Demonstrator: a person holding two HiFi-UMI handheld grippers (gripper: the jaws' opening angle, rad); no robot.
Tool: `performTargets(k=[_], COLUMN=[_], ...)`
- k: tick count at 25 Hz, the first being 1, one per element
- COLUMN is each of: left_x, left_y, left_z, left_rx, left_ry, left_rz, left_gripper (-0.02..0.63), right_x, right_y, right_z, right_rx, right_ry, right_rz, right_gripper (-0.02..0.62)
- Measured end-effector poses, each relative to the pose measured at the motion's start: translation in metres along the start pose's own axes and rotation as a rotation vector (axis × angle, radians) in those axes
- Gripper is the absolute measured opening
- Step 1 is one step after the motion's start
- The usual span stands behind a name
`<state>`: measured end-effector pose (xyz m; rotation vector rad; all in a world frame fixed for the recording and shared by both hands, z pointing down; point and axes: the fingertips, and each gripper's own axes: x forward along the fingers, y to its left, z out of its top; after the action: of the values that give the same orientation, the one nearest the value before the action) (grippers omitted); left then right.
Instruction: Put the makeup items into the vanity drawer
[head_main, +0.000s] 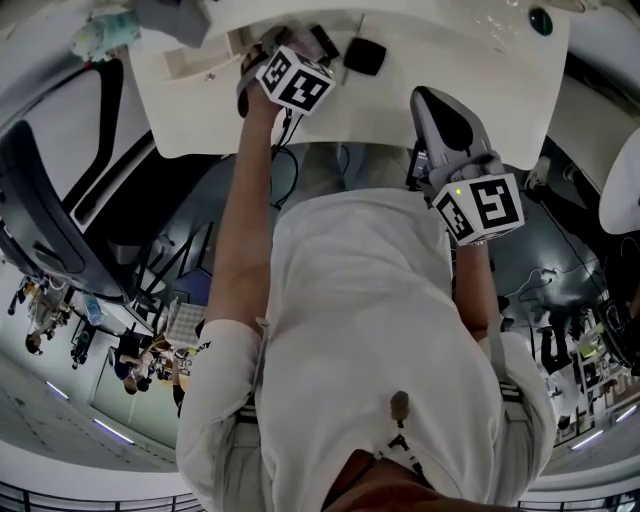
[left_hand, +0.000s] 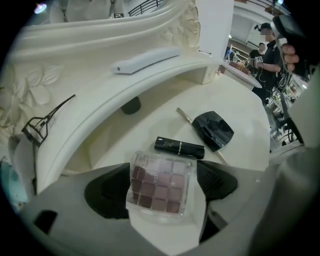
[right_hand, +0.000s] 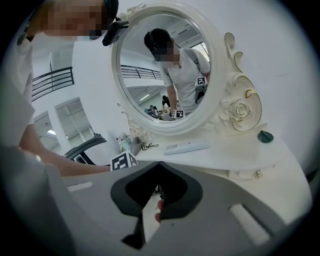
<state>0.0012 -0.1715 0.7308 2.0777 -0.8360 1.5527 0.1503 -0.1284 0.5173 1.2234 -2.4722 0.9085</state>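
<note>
An eyeshadow palette (left_hand: 160, 184) is gripped between the left tongs (left_hand: 162, 187), whose pads are pressed to its two sides, over the white tabletop (left_hand: 240, 100). Just beyond it a black lipstick (left_hand: 179, 147) and a black compact (left_hand: 213, 130) are seen lying. The right tongs (right_hand: 156, 200) are closed on nothing.

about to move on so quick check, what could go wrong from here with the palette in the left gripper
1. The left gripper pinches the eyeshadow palette only by its smooth side edges; it looks tilted and could slip out.
2. The lipstick tube lies just past the jaws; a careless sweep could roll it into the compact or off the vanity top.
</note>
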Motion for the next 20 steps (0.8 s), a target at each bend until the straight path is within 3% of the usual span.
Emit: performTargets(k=[7, 12, 20], left_x=[-0.009, -0.022, -0.011], left_y=[-0.033, -0.037, -0.03], left_z=[-0.013, -0.027, -0.046], left_rx=[-0.037, 0.037, 0.064], left_ry=[0.001, 0.01, 0.048], left_rz=[-0.062, -0.028, -0.084], left_gripper=[0.425, 0.425, 0.437], right_x=[-0.004, -0.011, -0.029], right_y=[0.004, 0.006, 0.002], right_z=[0.006, 0.011, 0.019], right_rx=[-0.023, -0.049, -0.08], right_ry=[-0.007, -0.005, 0.012], right_rz=[0.012, 0.02, -0.01], right_gripper=[0.008, 0.008, 0.008])
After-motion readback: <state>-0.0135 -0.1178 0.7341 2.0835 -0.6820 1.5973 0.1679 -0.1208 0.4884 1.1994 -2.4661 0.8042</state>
